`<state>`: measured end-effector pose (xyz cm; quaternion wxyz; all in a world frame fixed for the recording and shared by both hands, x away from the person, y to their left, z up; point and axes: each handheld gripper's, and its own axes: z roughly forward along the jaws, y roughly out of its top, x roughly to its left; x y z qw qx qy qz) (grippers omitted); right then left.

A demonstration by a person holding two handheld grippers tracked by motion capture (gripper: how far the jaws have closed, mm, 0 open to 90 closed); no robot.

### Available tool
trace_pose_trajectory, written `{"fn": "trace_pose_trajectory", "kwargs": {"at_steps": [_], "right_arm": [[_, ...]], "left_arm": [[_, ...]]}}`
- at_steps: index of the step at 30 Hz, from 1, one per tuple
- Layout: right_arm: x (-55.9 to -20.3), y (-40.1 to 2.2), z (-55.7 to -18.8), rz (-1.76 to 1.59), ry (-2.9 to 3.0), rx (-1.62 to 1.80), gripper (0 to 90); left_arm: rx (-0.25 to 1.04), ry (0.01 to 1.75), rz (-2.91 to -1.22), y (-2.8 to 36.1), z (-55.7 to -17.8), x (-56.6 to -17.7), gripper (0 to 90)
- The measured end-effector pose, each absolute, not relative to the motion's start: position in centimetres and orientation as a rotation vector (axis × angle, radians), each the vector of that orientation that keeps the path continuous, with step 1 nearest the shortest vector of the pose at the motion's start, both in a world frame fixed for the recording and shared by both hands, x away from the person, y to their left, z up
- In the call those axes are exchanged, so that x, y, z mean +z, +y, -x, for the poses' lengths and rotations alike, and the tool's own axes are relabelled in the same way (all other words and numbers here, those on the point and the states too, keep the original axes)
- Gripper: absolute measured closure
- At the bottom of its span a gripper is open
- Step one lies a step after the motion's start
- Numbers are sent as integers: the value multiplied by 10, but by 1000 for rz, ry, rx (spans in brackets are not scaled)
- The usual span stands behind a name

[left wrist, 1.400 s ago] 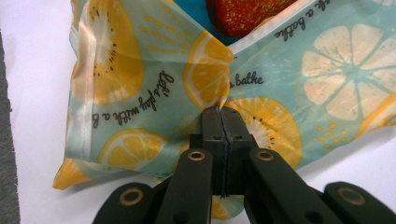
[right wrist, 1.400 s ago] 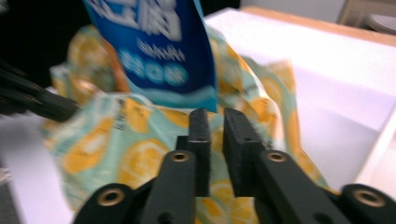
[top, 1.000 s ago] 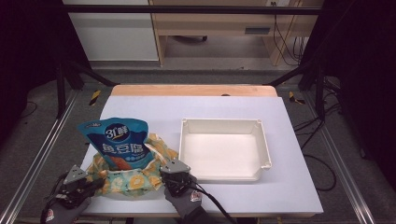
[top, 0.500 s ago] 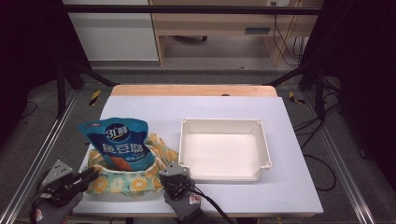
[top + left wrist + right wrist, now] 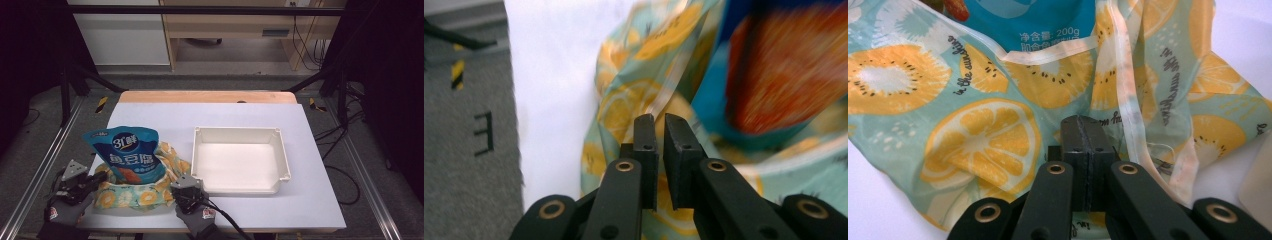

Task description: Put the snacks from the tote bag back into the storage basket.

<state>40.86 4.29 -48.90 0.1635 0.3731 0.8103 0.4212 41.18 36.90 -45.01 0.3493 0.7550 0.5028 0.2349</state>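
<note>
Pinching the fruit-print bag (image 5: 983,135) with jaws fully together, your right gripper (image 5: 186,192) sat opposite the left gripper (image 5: 80,182), whose jaws, just closing, stood narrowly apart with nothing visibly between them. The bag lay on the white table (image 5: 310,200), holding the blue pouch (image 5: 129,155) beside the tray (image 5: 285,165). Your left gripper view alone showed grey floor (image 5: 464,165).

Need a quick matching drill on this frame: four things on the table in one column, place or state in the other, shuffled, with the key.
Things:
1. blue snack pouch
2. white tray
3. fruit-print bag
4. right gripper

Places or states:
A. empty, right of the bag on the table
B. jaws pressed together, on the bag's cloth as far as the right gripper view shows
C. stands upright inside the cloth bag
D. crumpled around the pouch, between the two grippers

Pairs: 1-C, 2-A, 3-D, 4-B
</note>
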Motion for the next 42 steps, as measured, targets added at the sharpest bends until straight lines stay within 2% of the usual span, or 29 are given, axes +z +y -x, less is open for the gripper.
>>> {"fn": "trace_pose_trajectory", "kwargs": {"at_steps": [7, 16, 35, 42], "right_arm": [[-489, 43, -409, -1079, 2303, 1174, 900], [-490, 43, -409, -1082, 2313, 1145, 900], [-467, 33, -400, -1008, 2230, 1373, 731], [-451, 28, -400, -983, 2186, 1439, 674]], "left_arm": [[572, 1342, -1969, 378, -413, -473, 858], [573, 1323, -1985, 377, -414, -477, 853], [615, 1215, -1824, 378, -391, -435, 619], [642, 1186, -1776, 377, -384, -418, 574]]}}
